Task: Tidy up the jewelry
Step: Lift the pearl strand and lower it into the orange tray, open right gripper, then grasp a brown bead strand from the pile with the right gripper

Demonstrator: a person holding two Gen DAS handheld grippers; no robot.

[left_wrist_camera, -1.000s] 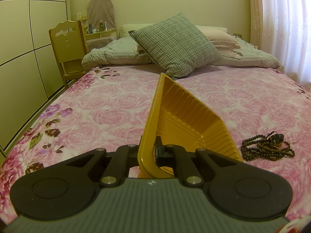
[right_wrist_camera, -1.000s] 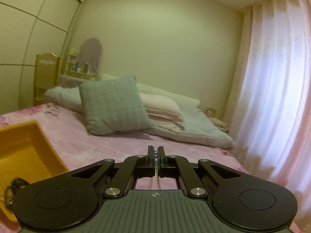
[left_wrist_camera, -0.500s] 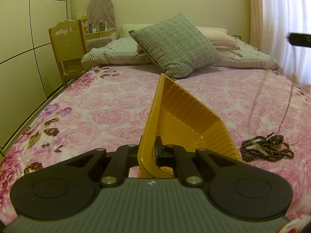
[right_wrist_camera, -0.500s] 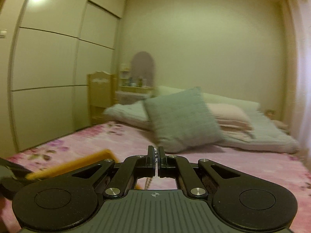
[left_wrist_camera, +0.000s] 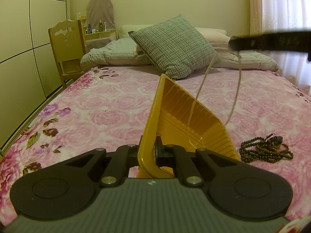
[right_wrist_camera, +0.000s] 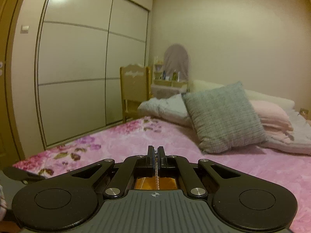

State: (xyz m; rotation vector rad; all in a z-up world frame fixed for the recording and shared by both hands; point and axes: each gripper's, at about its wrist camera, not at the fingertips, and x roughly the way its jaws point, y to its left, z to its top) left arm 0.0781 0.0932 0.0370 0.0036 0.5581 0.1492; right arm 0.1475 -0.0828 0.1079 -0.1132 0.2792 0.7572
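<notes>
My left gripper [left_wrist_camera: 148, 151] is shut on the near rim of a yellow plastic tray [left_wrist_camera: 194, 124], which it holds tilted on the pink floral bed. My right gripper [right_wrist_camera: 155, 151] is shut on a thin pale bead necklace [left_wrist_camera: 202, 85]. In the left wrist view the right gripper [left_wrist_camera: 233, 44] reaches in from the upper right, and the necklace hangs from it as a long loop over the tray. A dark brown bead necklace [left_wrist_camera: 266, 151] lies heaped on the bed just right of the tray. In the right wrist view the tray [right_wrist_camera: 155, 182] shows below the fingers.
A grey checked cushion [left_wrist_camera: 175, 46] and folded bedding [left_wrist_camera: 243, 58] lie at the head of the bed. A wooden chair [left_wrist_camera: 67, 46] and a wardrobe [right_wrist_camera: 87, 68] stand to the left. A curtained window [left_wrist_camera: 281, 5] is on the right.
My right gripper has swung left, carrying the hanging pale necklace from beside the dark beads to above the tray. The left gripper and tray have stayed put.
</notes>
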